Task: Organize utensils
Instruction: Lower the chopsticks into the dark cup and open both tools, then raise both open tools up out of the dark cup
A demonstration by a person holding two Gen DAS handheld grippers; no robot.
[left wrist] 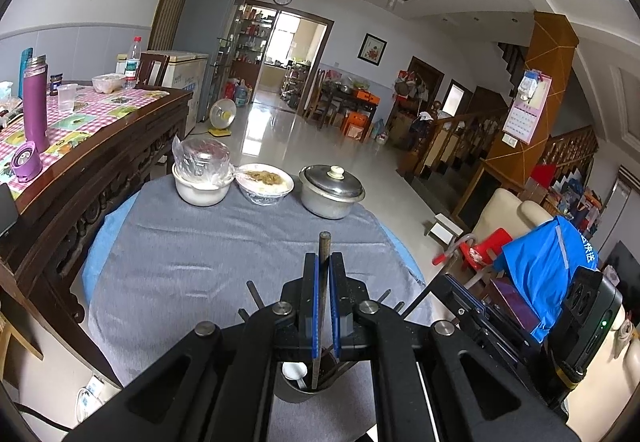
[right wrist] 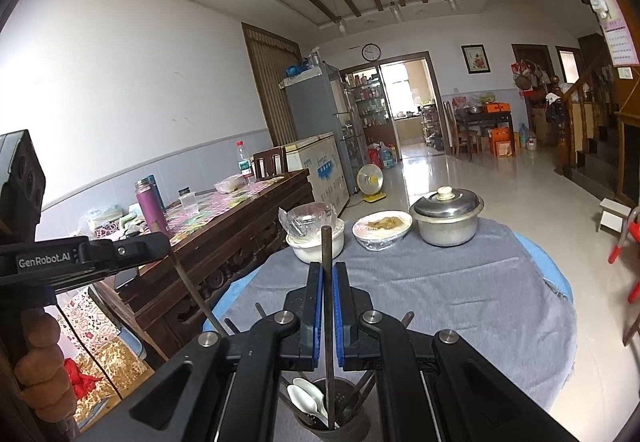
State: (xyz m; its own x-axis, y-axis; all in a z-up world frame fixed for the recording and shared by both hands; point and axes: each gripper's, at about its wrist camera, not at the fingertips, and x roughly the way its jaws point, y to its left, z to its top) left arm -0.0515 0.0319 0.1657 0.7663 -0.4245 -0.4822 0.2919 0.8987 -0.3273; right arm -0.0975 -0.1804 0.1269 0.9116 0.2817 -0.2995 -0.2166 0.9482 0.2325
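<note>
My left gripper (left wrist: pixel 324 262) is shut on a dark chopstick (left wrist: pixel 323 246) that stands upright with its lower end in a dark utensil cup (left wrist: pixel 304 388). My right gripper (right wrist: pixel 327 270) is shut on another dark chopstick (right wrist: pixel 326 246), also upright, its lower end in the same cup (right wrist: pixel 332 420). The cup sits at the near edge of the grey cloth and holds white spoons (right wrist: pixel 306 398) and several more chopsticks. In the right wrist view, the left gripper body (right wrist: pixel 72 258) shows at the left with a chopstick (right wrist: pixel 192 290) slanting down from it.
On the grey-clothed round table (left wrist: pixel 200 250), at its far edge, stand a white bowl with a plastic-wrapped dish (left wrist: pixel 202 172), a bowl of food (left wrist: pixel 264 182) and a lidded metal pot (left wrist: pixel 330 190). A dark wooden table (left wrist: pixel 100 146) with a purple flask stands left.
</note>
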